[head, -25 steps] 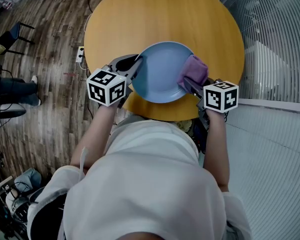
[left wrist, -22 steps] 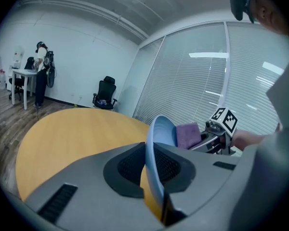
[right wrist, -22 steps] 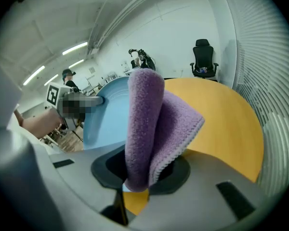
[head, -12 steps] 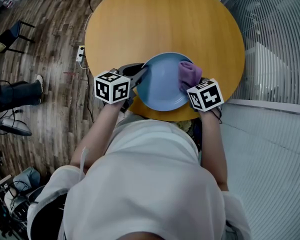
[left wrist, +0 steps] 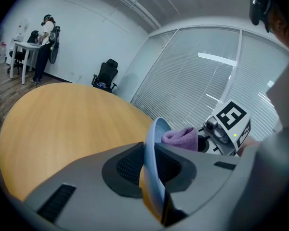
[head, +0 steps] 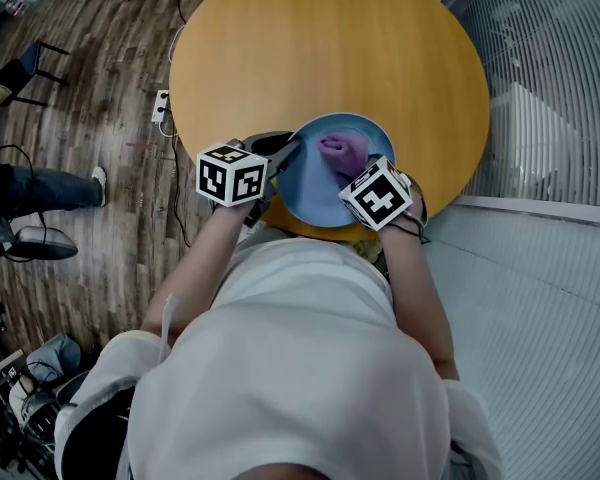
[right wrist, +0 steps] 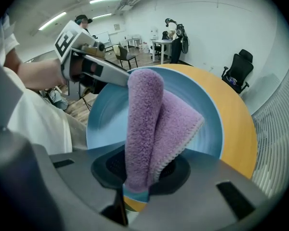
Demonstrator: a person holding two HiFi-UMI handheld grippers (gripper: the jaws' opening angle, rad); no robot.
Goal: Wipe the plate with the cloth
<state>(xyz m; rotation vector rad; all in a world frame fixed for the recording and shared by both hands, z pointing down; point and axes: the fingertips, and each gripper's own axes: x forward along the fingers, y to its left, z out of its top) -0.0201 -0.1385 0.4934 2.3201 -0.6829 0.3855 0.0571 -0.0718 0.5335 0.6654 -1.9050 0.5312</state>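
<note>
A light blue plate (head: 315, 186) is at the near edge of the round wooden table (head: 330, 38), tilted up on its left side. My left gripper (head: 283, 155) is shut on its left rim; in the left gripper view the rim (left wrist: 152, 148) stands edge-on between the pads. My right gripper (head: 358, 171) is shut on a folded purple cloth (head: 344, 152), which lies against the inside of the plate. In the right gripper view the cloth (right wrist: 149, 119) hangs from the jaws over the plate (right wrist: 106, 124), with the left gripper (right wrist: 108, 70) at the far rim.
A glass wall with blinds (head: 550, 98) runs close along the table's right side. The wooden floor (head: 90, 108) to the left has cables and a person's legs (head: 40, 188) on it. Far off stand an office chair (left wrist: 105, 74) and desks with people.
The plate has come toward the table's near edge with my left gripper and tilted up. My right gripper has rolled and carried the cloth from the plate's right rim to its middle.
</note>
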